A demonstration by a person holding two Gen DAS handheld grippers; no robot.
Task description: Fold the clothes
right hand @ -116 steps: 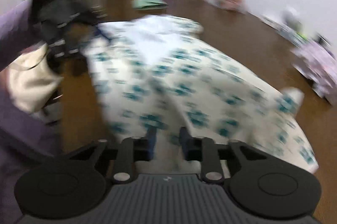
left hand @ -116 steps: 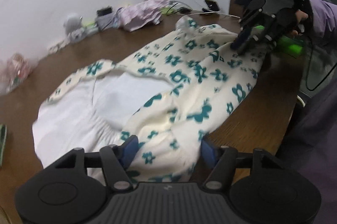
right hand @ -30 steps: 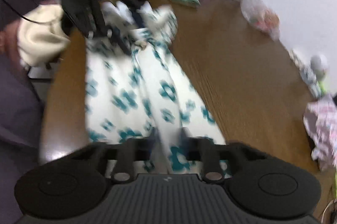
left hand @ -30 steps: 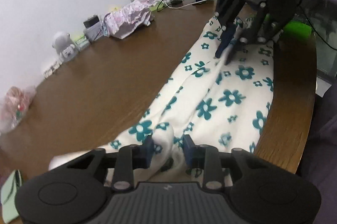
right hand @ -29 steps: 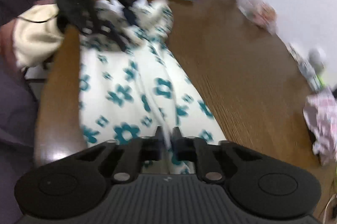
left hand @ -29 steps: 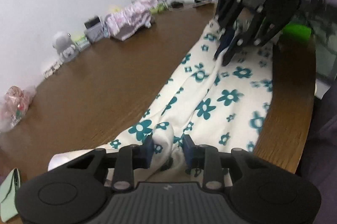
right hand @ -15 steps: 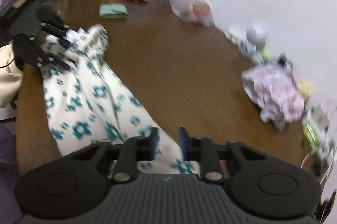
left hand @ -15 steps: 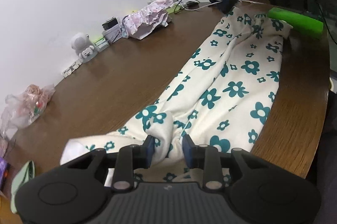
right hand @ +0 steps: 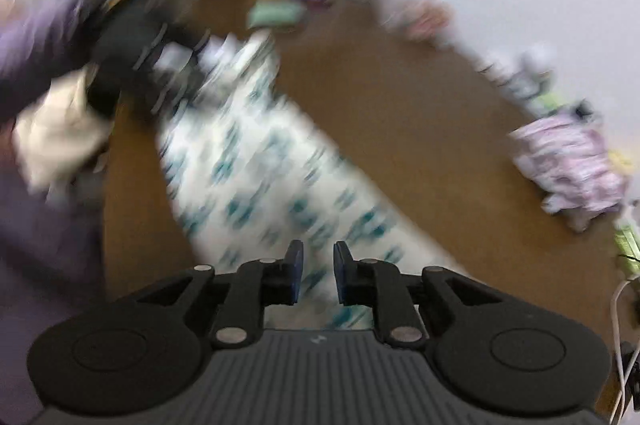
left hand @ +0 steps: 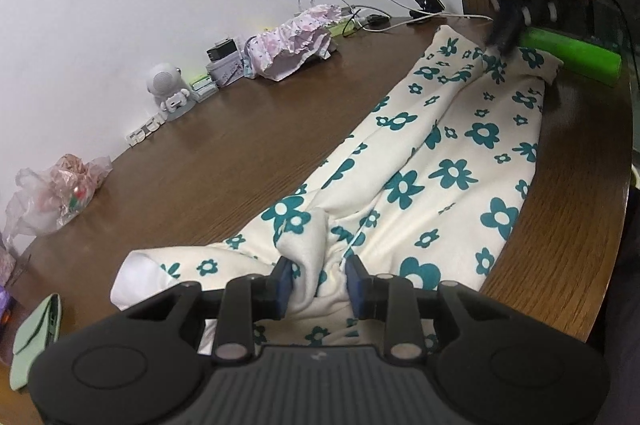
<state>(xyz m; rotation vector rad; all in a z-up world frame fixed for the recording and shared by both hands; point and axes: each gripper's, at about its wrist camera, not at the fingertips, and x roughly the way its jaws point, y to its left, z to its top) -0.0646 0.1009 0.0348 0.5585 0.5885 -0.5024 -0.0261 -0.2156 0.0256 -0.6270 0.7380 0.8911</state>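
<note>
Brown table (left hand: 200, 161), floral garment (left hand: 460, 161) pinched in left fingers (left hand: 285, 283) (right fingers (right hand: 295, 271) closing, empty)

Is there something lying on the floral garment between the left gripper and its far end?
Nothing visible lies on the floral garment. The left gripper pinches its near end; a green tube lies only beside the far corner.

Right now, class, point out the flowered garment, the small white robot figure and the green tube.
flowered garment (left hand: 452, 177), left wrist view, on a teal flower mid-cloth.
white robot figure (left hand: 166, 91), left wrist view, on its round head.
green tube (left hand: 572, 51), left wrist view, on its middle.
</note>
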